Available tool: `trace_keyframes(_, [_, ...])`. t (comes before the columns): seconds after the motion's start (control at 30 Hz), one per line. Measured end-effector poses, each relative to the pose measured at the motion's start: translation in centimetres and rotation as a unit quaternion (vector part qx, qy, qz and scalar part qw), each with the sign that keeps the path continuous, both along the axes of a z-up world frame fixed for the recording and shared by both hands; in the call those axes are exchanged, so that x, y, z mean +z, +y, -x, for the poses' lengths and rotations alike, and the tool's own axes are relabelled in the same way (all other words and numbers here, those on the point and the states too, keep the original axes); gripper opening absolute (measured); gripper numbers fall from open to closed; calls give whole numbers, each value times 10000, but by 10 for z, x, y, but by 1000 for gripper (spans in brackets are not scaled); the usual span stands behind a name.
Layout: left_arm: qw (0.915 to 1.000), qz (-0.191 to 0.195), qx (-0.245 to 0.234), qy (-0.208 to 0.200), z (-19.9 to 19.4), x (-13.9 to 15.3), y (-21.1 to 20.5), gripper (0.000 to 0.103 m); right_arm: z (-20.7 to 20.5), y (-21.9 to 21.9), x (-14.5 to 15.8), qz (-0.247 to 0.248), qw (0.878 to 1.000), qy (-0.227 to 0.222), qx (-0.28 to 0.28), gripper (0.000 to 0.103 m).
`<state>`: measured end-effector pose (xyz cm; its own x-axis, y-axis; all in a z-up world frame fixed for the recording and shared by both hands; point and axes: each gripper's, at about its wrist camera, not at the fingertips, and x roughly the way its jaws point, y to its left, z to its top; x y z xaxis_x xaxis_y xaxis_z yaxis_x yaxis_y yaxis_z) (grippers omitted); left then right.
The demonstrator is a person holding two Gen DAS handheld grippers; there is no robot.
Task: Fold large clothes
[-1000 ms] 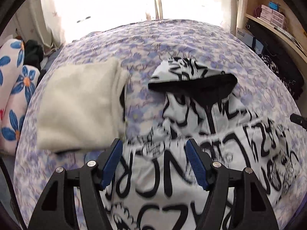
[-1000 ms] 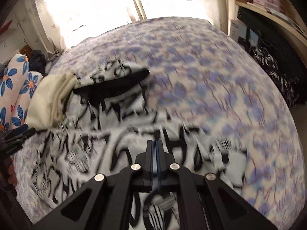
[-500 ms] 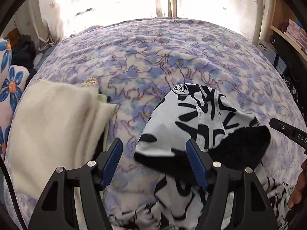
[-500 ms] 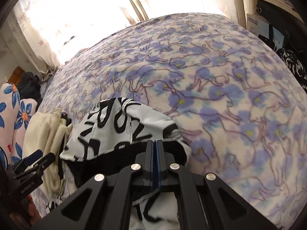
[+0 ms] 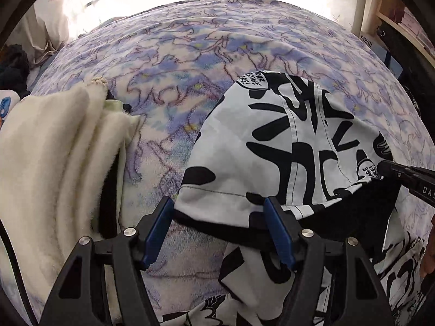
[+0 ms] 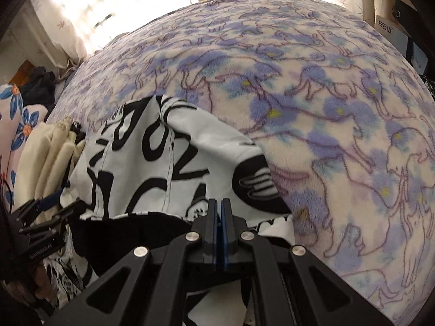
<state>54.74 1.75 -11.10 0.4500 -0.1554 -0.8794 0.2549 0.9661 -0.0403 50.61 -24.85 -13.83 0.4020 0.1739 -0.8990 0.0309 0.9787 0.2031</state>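
A white hoodie with black graffiti print lies on the bed; its hood [image 5: 285,146] with a black lining faces me. My left gripper [image 5: 220,231] is open, its blue pads astride the hood's left rim edge. My right gripper [image 6: 219,217] is shut on the hood's right rim; it also shows at the right edge of the left wrist view [image 5: 407,176]. The hood shows in the right wrist view too [image 6: 168,168]. The left gripper shows at the left of that view [image 6: 49,209].
A folded cream fleece garment [image 5: 54,168] lies left of the hood, close to my left gripper. The bed has a purple animal-print blanket [image 5: 217,40]. Flower-print pillows [image 6: 19,114] are far left, shelves [image 5: 402,21] at right, bright curtains behind.
Both grippers have moved forward along the hoodie from its body to the hood. The right gripper stays shut, the left stays open and now straddles the hood's rim.
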Motion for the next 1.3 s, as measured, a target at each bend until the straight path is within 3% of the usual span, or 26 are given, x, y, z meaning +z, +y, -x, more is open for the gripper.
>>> trace_keyframes(0.1, [9998, -3, -106, 180, 9, -13, 4, 68, 17, 3, -23, 275, 9990, 282, 207, 3])
trace_keyframes(0.17, [9993, -114, -96, 335, 12, -26, 6, 68, 24, 0, -25, 237, 9992, 235, 214, 3])
trace_keyframes(0.27, [9993, -11, -91, 369, 14, -27, 12, 68, 28, -11, -12, -201, 9996, 132, 121, 3])
trace_keyframes(0.37, [9989, 277, -203, 310, 13, -8, 21, 68, 30, -22, 11, -439, 9988, -189, 119, 4])
trace_keyframes(0.5, [9939, 800, -707, 259, 14, 22, 29, 68, 22, -35, 32, -634, 9971, -428, 42, 43])
trace_keyframes(0.57, [9918, 925, -879, 50, 15, 38, 34, 72, 15, -38, 36, -652, 9966, -497, -14, 45])
trace_keyframes(0.63, [9931, 875, -761, -160, 11, 45, 37, 86, 5, -38, 33, -664, 9966, -478, -107, 45])
trace_keyframes(0.67, [9941, 848, -647, -217, 6, 44, 38, 86, -1, -40, 30, -635, 9968, -457, -173, 45])
trace_keyframes(0.83, [9955, 889, -212, 267, -34, 12, 35, 86, -28, -51, 3, -657, 9970, -232, -351, 45])
trace_keyframes(1.03, [9960, 748, -44, 478, -63, -33, 23, 86, -46, -54, -19, -976, 9948, -76, -292, 45])
trace_keyframes(1.17, [9926, 1062, 145, 574, -71, -49, 24, 86, -54, -46, -29, -1218, 9923, -48, -229, 47])
trace_keyframes(1.2, [9924, 1083, 171, 561, -72, -50, 24, 82, -55, -42, -29, -1241, 9920, -80, -215, 47])
trace_keyframes(1.27, [9922, 1141, 62, 497, -69, -47, 22, 46, -54, -35, -26, -1161, 9930, -170, -123, 40])
trace_keyframes(1.3, [9910, 1226, -31, 544, -67, -45, 21, 15, -52, -31, -23, -1111, 9936, -191, -54, 24])
